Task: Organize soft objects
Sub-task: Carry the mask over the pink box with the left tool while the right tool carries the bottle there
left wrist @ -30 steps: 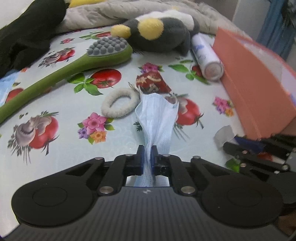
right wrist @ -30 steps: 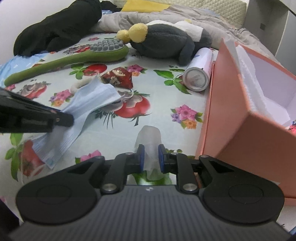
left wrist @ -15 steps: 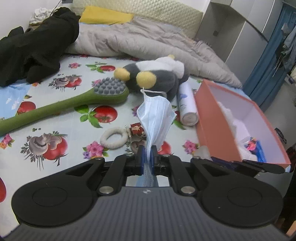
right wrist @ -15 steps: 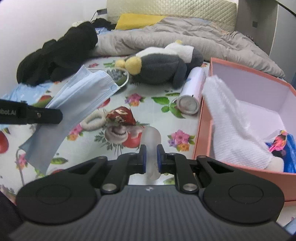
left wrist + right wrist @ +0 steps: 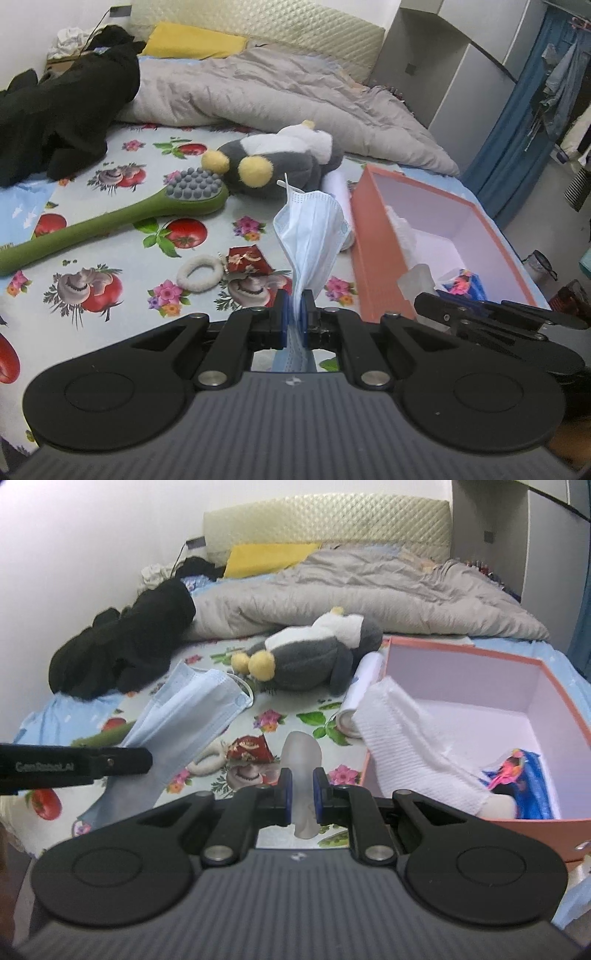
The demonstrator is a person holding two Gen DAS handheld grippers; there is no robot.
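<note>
Lifted higher, face mask point(image 5: 310, 236) pinched in left jaws, right jaws pinching unclear translucent piece point(image 5: 302, 760)

Place: a bedroom in a home.
Bed: quilted cream headboard point(image 5: 325, 520) against the wall; rumpled grey duvet point(image 5: 280, 92) and yellow pillow point(image 5: 192, 46) lie before it.
Bed covering: light sheet point(image 5: 122, 258) printed with tomatoes, mushrooms and flowers.
Clothing: black garment point(image 5: 62, 114) heaped at the bed's left side; blue-grey clothes point(image 5: 557, 85) hang beside a blue curtain point(image 5: 517, 129).
Storage: grey wardrobe point(image 5: 454, 77) stands past the foot of the duvet.
Personal items on the bed: plush penguin point(image 5: 314, 653), green long-handled bath brush point(image 5: 122, 218), white hair scrunchie point(image 5: 199, 271), white spray can point(image 5: 360, 686), orange cardboard box point(image 5: 380, 258).
</note>
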